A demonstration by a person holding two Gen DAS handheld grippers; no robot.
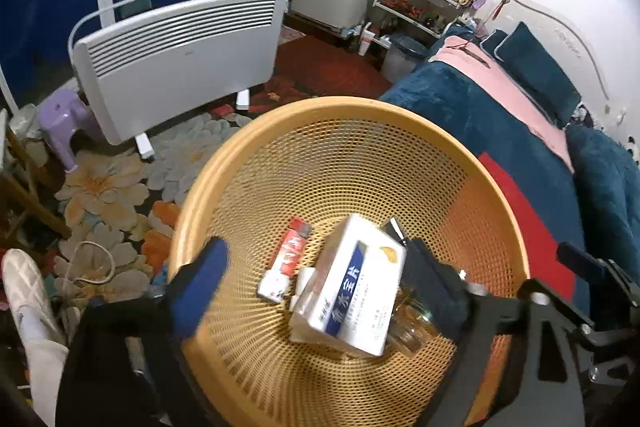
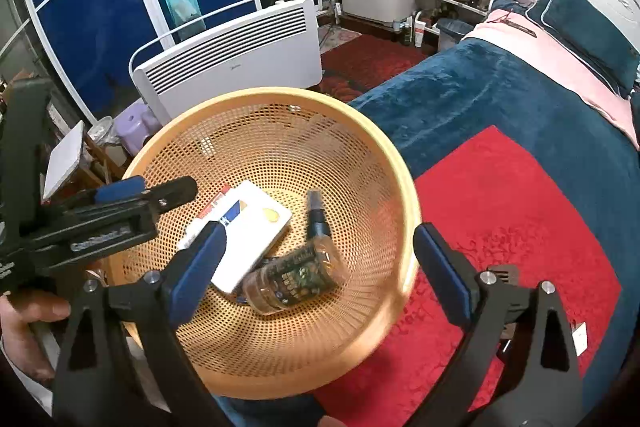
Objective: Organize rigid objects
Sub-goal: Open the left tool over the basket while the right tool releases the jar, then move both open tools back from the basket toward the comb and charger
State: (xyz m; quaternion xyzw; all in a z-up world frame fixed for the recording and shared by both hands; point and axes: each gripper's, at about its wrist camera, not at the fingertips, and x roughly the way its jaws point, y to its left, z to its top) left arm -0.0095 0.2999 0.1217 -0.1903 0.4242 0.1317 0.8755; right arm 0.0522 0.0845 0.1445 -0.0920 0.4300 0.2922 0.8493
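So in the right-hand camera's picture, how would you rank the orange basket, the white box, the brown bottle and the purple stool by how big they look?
1. orange basket, by far the largest.
2. white box.
3. brown bottle, a bit smaller than the box.
4. purple stool, which looks smallest, but it stands farther away and is partly hidden, so that's unsure.

The right hand-held gripper (image 2: 316, 263) hangs wide open over a basket (image 2: 404, 163) on the bed (image 2: 500, 95). Inside lie a white box (image 2: 256, 227), a bottle (image 2: 292, 279) and a spray (image 2: 318, 217).

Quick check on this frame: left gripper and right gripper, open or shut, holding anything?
Left gripper: open, holding nothing, above the white box.
Right gripper: open, holding nothing.
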